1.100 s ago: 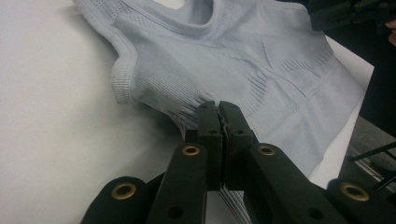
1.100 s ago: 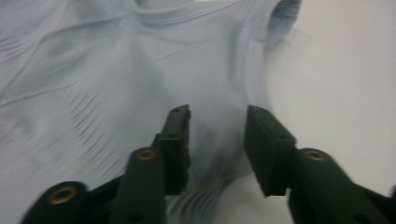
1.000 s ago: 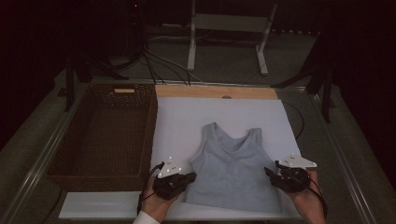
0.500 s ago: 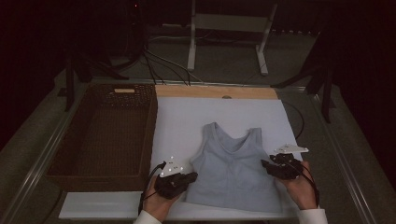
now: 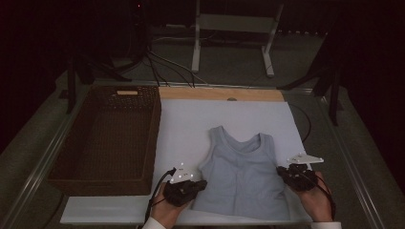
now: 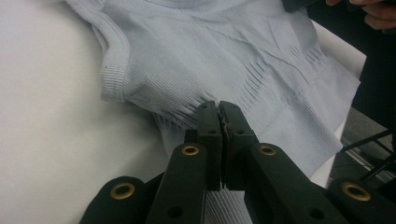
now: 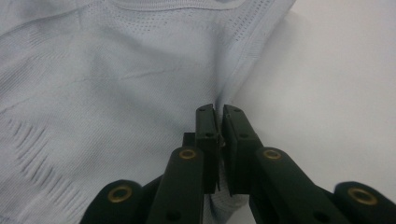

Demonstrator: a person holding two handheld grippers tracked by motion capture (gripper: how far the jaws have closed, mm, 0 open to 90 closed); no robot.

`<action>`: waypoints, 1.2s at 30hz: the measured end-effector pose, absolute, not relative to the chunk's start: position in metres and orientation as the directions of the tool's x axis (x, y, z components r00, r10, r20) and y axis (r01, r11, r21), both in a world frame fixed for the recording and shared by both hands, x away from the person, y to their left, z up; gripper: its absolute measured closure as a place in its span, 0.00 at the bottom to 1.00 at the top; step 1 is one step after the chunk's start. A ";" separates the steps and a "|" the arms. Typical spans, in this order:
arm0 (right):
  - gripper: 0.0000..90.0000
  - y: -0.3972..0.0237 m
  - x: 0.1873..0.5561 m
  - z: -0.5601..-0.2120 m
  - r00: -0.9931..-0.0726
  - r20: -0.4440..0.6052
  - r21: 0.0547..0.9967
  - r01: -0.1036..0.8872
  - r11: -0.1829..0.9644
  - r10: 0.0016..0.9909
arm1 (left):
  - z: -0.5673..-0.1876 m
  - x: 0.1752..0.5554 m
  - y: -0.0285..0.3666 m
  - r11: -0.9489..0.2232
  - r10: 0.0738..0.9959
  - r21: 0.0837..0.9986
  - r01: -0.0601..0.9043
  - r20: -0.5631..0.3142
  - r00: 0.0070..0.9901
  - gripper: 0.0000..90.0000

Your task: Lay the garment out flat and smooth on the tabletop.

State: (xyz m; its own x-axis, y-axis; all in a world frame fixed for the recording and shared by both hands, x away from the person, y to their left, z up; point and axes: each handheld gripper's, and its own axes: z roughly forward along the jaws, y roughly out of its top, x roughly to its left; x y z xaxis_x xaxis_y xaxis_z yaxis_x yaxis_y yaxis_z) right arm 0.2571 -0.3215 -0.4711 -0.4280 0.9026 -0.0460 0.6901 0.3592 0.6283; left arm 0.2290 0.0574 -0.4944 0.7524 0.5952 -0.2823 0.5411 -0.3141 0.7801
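The left tool point(image 5: 187, 183) is clenched on the side edge of the pale blue tank top point(image 5: 243, 176), just below its armhole; in the left gripper view its jaws stand pressed together with ribbed fabric pinched between them point(image 6: 218, 122). The right tool point(image 5: 297, 175) has just been closing, and its jaws now clamp the opposite side edge of the top, a fold of cloth caught between them in the right gripper view point(image 7: 218, 123). One hand point(image 5: 165, 210) holds the left tool and another hand point(image 5: 315, 202) holds the right, both coming in from the near edge.

The top lies flat (straps pointing away from the person) on a white sheet point(image 5: 191, 129) that covers the desk point(image 5: 219, 93), whose bare wooden strip shows along the far side. Left of the sheet sits one dark woven basket point(image 5: 62, 167); it looks empty, though its inside is dim. A small pale tag point(image 5: 127, 92) sits on its far rim.

Beyond the desk the room is dark, with a white metal stand point(image 5: 234, 28) and loose cables point(image 5: 162, 62) on the floor.

Counted: two tools, one top, one basket.
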 end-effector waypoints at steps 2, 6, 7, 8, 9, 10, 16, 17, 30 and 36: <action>0.95 -0.323 0.254 -0.470 -0.425 -0.039 0.628 0.693 0.353 0.904 | -0.495 0.226 0.056 -0.312 0.591 0.777 0.546 -0.291 0.752 0.98; 0.95 -0.326 0.249 -0.468 -0.430 -0.038 0.626 0.694 0.357 0.902 | -0.495 0.223 0.057 -0.308 0.582 0.773 0.555 -0.309 0.752 0.98; 0.95 -0.326 0.247 -0.468 -0.431 -0.037 0.625 0.693 0.358 0.901 | -0.495 0.222 0.057 -0.306 0.580 0.771 0.559 -0.314 0.752 0.98; 0.95 -0.326 0.246 -0.468 -0.433 -0.038 0.625 0.693 0.360 0.900 | -0.495 0.220 0.057 -0.305 0.577 0.770 0.561 -0.319 0.752 0.98; 0.95 -0.326 0.244 -0.467 -0.435 -0.039 0.624 0.692 0.362 0.899 | -0.495 0.219 0.057 -0.307 0.575 0.769 0.561 -0.320 0.753 0.98; 0.95 -0.326 0.243 -0.467 -0.437 -0.040 0.623 0.692 0.364 0.899 | -0.495 0.218 0.057 -0.310 0.571 0.768 0.561 -0.321 0.755 0.98; 0.95 -0.328 0.235 -0.464 -0.454 -0.039 0.619 0.688 0.378 0.890 | -0.493 0.206 0.058 -0.318 0.545 0.764 0.561 -0.337 0.768 0.98; 0.95 -0.328 0.234 -0.464 -0.455 -0.038 0.619 0.688 0.379 0.889 | -0.492 0.204 0.059 -0.321 0.538 0.767 0.555 -0.335 0.773 0.98; 0.94 -0.327 0.240 -0.468 -0.455 -0.043 0.619 0.687 0.381 0.890 | -0.473 0.219 0.070 -0.246 0.588 0.824 0.510 -0.291 0.755 0.59; 0.94 -0.327 0.241 -0.469 -0.445 -0.052 0.621 0.687 0.378 0.894 | -0.468 0.230 0.068 -0.212 0.625 0.842 0.496 -0.273 0.731 0.44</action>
